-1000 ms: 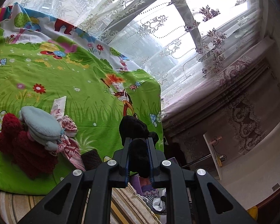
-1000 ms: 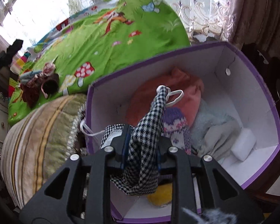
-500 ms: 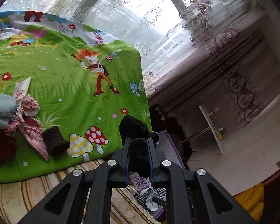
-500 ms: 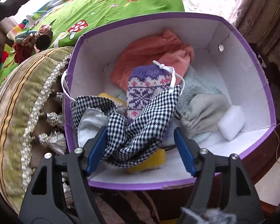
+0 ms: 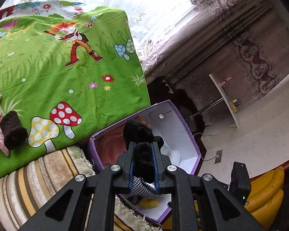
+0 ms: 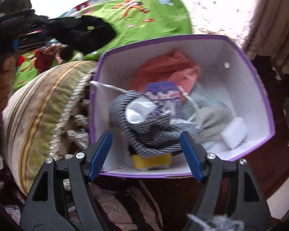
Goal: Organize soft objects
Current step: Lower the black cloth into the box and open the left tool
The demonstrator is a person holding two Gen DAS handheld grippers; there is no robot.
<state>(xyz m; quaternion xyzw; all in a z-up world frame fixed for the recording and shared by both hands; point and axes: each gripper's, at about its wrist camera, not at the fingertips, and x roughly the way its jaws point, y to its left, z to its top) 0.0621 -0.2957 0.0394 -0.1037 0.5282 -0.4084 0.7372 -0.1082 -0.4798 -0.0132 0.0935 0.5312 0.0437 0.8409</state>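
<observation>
Several soft items are lodged in the purple-rimmed white cardboard box [image 6: 246, 61], the checked cloth [image 6: 154, 132] lying released below the wide-open right gripper [image 6: 145, 155], a black fuzzy item [image 5: 139, 134] is clamped in the left gripper [image 5: 144, 165], and a dark brown knitted roll [image 5: 13, 132] is left near the bed's [image 5: 48, 73] edge.

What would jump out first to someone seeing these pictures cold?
The purple box beside the bed, stuffed with soft things, a checkered cloth on top. Then the left gripper clamping a black furry item above that box, and the bright green cartoon bedsheet behind.

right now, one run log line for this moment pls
left gripper: shut on black fuzzy item, above purple box | right gripper: open, jaws just opened | checkered cloth: released, in box
</observation>
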